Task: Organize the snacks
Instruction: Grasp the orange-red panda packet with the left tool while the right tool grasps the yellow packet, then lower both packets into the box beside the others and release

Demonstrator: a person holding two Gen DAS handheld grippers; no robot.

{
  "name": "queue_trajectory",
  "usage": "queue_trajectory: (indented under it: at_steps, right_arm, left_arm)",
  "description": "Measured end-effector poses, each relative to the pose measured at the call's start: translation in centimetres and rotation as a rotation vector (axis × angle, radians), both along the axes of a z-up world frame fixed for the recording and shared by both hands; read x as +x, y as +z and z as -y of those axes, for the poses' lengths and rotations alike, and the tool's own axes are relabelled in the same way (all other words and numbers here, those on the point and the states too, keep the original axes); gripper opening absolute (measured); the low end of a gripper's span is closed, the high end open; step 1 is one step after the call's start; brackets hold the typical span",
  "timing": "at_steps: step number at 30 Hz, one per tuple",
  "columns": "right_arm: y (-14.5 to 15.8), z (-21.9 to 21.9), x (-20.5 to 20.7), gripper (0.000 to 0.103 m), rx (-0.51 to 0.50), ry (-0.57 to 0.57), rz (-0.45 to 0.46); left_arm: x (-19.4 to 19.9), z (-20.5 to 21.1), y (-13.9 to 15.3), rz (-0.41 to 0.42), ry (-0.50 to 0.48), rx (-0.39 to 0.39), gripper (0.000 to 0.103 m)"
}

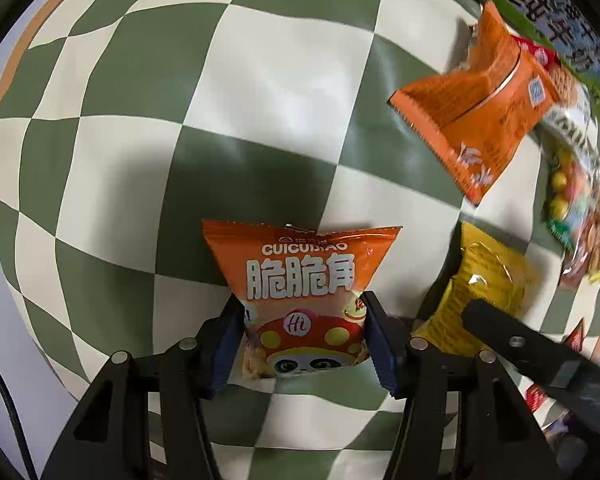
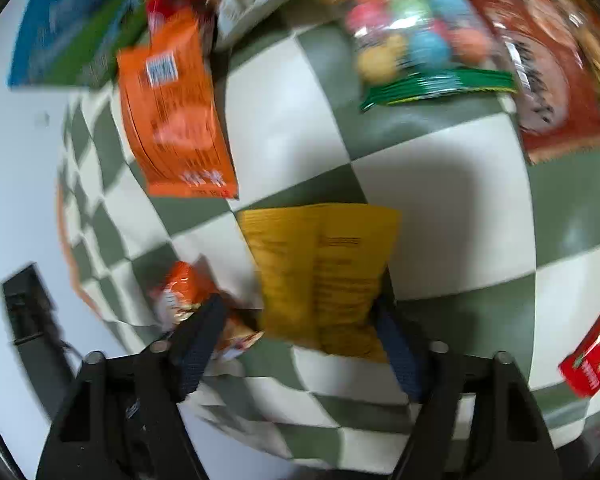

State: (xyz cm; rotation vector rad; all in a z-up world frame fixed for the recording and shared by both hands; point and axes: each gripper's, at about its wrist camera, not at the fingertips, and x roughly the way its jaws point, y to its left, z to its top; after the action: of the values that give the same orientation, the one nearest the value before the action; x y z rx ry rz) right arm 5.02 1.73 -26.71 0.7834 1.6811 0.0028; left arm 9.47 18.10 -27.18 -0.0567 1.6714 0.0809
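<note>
My left gripper [image 1: 305, 320] is shut on an orange snack bag with a panda picture [image 1: 302, 280], held over the green-and-white checked cloth [image 1: 260, 92]. In the right wrist view this bag [image 2: 184, 300] shows at lower left. My right gripper [image 2: 300, 320] has a yellow snack bag [image 2: 324, 276] between its fingers; the view is blurred and the left finger stands apart from the bag. In the left wrist view the yellow bag [image 1: 484, 292] and a right finger [image 1: 516, 340] show at lower right. Another orange bag [image 1: 480, 116] lies face down at upper right, also in the right wrist view [image 2: 172, 120].
A bag of coloured candy balls [image 2: 404, 32], a brown-red packet [image 2: 548, 80] and a blue-green box [image 2: 80, 28] lie along the far side. A red packet [image 2: 596, 360] lies at right. A black device [image 2: 24, 304] sits on the white surface at left.
</note>
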Motion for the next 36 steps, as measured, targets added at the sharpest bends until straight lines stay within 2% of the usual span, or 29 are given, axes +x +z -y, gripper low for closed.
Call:
queue_trajectory:
  at_steps: [1,3,7,9,10,12,13,17,19,22,27,30,34,35,36]
  right_arm:
    - [-0.2,-0.6,0.1,0.053,-0.046,0.072,-0.014]
    - [-0.1,-1.3,0.3,0.051,-0.093,0.174,-0.015]
    - [1.3,-2.8,0.8,0.050,-0.257,0.454,0.024]
    - [1.9,-3.1,0.7,0.053,-0.276,0.508,0.041]
    - [2.3,-3.1,0.7,0.063,-0.280,0.509,0.058]
    - [2.7,-3.0,0.6,0.075,-0.271,0.482,0.089]
    - [2.7,-2.9,0.5,0.075,-0.249,0.462,0.094]
    - [1.0,-3.3,-0.3,0.075,-0.250,0.434,0.052]
    - [0.5,-3.2,-0.6,0.068,-0.275,0.441,0.042]
    - [1.0,-3.7,-1.6,0.058,-0.288,0.447,0.065]
    - [3.1,-3.3,-1.8,0.056,-0.269,0.416,0.097]
    - [5.3,-2.2,-1.6,0.055,-0.238,0.391,0.126]
    - [9.5,0.4,-1.8,0.055,-0.191,0.352,0.187]
    - [11.3,3.4,-1.6,0.055,-0.176,0.335,0.210]
    - [12.8,4.3,-0.9,0.055,-0.169,0.320,0.230]
  left_arm:
    - [-0.1,-0.2,-0.1,-0.003,0.000,0.000,0.055]
    - [-0.5,-0.6,-0.5,-0.009,0.004,-0.003,0.056]
    - [-1.4,-1.3,-1.2,-0.018,0.014,-0.007,0.057]
    - [-1.5,-1.4,-1.7,-0.026,0.010,-0.002,0.058]
    - [-1.5,-1.3,-2.0,-0.030,0.013,0.000,0.058]
    - [-1.6,-1.7,-2.2,-0.027,0.021,0.000,0.058]
    - [-1.8,-1.9,-2.3,-0.023,0.028,-0.002,0.058]
    - [-2.4,-1.9,-2.0,0.001,0.034,0.008,0.053]
    - [-3.2,-2.5,-1.2,0.017,0.033,0.014,0.049]
    - [-3.9,-2.7,-0.2,0.029,0.029,0.011,0.046]
    - [-4.6,-2.4,1.4,0.044,0.014,-0.019,0.045]
    - [-4.8,-2.2,3.8,0.083,0.002,-0.056,0.045]
    - [-3.6,-1.3,9.8,0.179,-0.017,-0.142,0.045]
    - [-3.1,-0.9,11.3,0.204,-0.026,-0.159,0.045]
    - [-2.1,-0.6,13.0,0.232,-0.036,-0.176,0.045]
